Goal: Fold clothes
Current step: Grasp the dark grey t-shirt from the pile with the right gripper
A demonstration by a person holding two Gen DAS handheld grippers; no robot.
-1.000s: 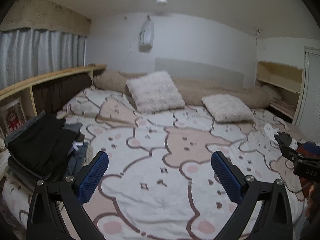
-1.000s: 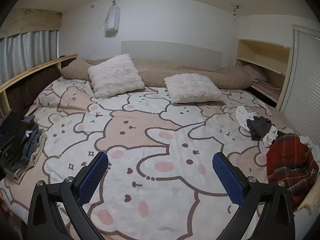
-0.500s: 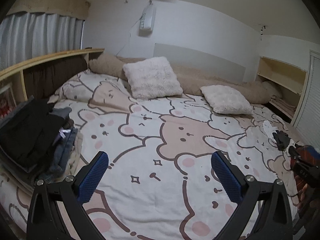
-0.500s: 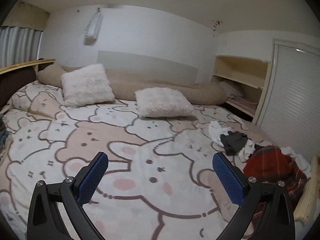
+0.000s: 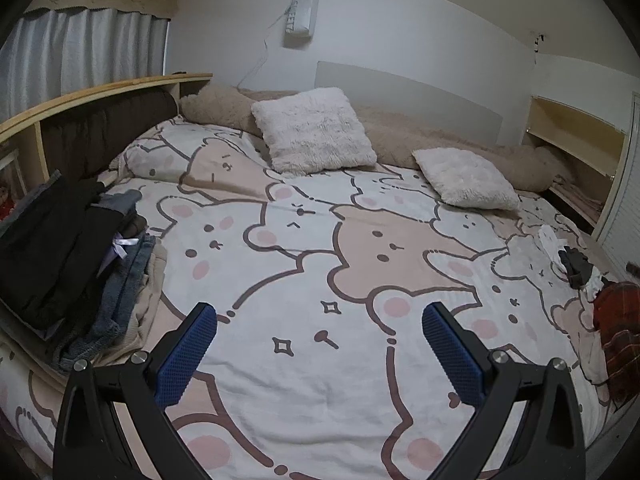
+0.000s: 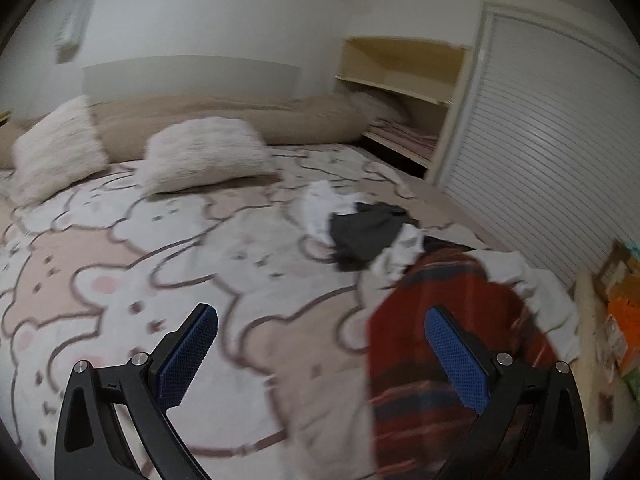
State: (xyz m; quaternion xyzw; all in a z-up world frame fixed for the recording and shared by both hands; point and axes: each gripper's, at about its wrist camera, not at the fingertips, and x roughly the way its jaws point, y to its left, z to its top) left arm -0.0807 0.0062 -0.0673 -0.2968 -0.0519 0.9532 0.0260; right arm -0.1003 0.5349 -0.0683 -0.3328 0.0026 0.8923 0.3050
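A heap of unfolded clothes lies at the bed's right edge: a red plaid garment [image 6: 440,320], a dark grey piece [image 6: 364,232] and white pieces [image 6: 320,204]. The heap also shows in the left wrist view [image 5: 616,312]. A stack of folded dark clothes and jeans [image 5: 72,256] sits at the bed's left edge. My right gripper [image 6: 320,352] is open and empty, just above the near left edge of the red plaid garment. My left gripper [image 5: 320,352] is open and empty over the bear-print cover [image 5: 320,264].
Two fluffy white pillows [image 5: 316,132] [image 5: 468,178] and a long beige bolster [image 5: 520,160] lie at the head of the bed. A wooden shelf [image 5: 100,92] runs along the left, a shelf niche [image 6: 400,92] and a slatted door [image 6: 540,168] on the right.
My right gripper has swung right and moved toward the heap of unfolded clothes; the view is blurred. My left gripper has tilted down and turned a little right. Both stay open.
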